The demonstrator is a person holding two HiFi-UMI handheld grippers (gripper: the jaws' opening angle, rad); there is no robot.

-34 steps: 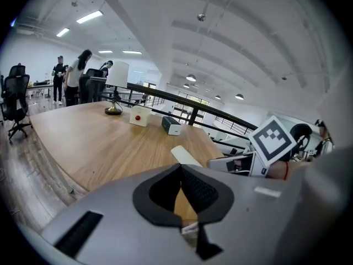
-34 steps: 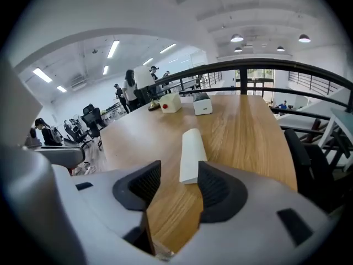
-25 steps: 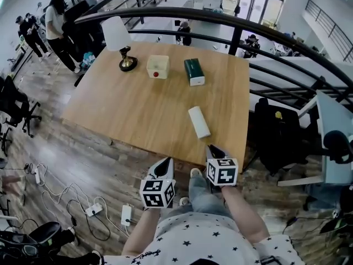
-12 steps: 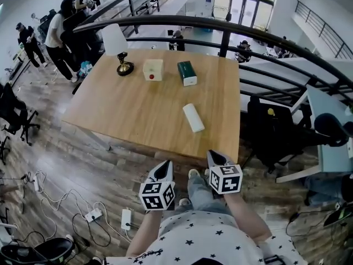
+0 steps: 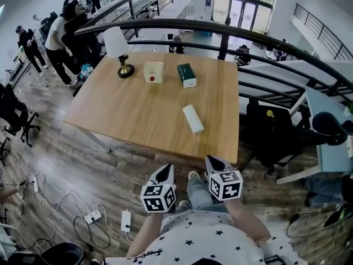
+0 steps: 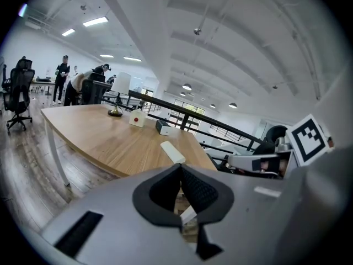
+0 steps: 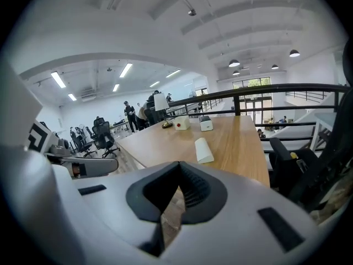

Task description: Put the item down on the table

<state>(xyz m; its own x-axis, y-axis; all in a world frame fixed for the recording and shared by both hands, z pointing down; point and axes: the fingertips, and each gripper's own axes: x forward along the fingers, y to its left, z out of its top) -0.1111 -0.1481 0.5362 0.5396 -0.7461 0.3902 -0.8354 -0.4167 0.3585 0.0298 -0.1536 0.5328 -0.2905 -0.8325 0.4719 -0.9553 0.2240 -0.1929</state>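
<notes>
A white rounded item (image 5: 193, 118) lies flat on the wooden table (image 5: 132, 112), right of its middle and a little in from the near edge. It shows again ahead of both jaws as the white item (image 6: 173, 152) and the white item (image 7: 203, 149). My left gripper (image 5: 165, 168) hangs off the table's near edge, close to my body, jaws shut and empty (image 6: 181, 167). My right gripper (image 5: 211, 160) is beside it at the edge line, shut with nothing held (image 7: 178, 164). Neither touches the item.
At the table's far side stand a lamp (image 5: 118, 48), a cream box with a red dot (image 5: 153, 72) and a green box (image 5: 186, 74). A dark railing (image 5: 220, 29) curves behind. A black chair (image 5: 270, 131) stands at right, people (image 5: 55, 32) at far left, cables (image 5: 88, 214) on the floor.
Both grippers have drawn back a little from the table's near edge toward my body. The white item lies where it was.
</notes>
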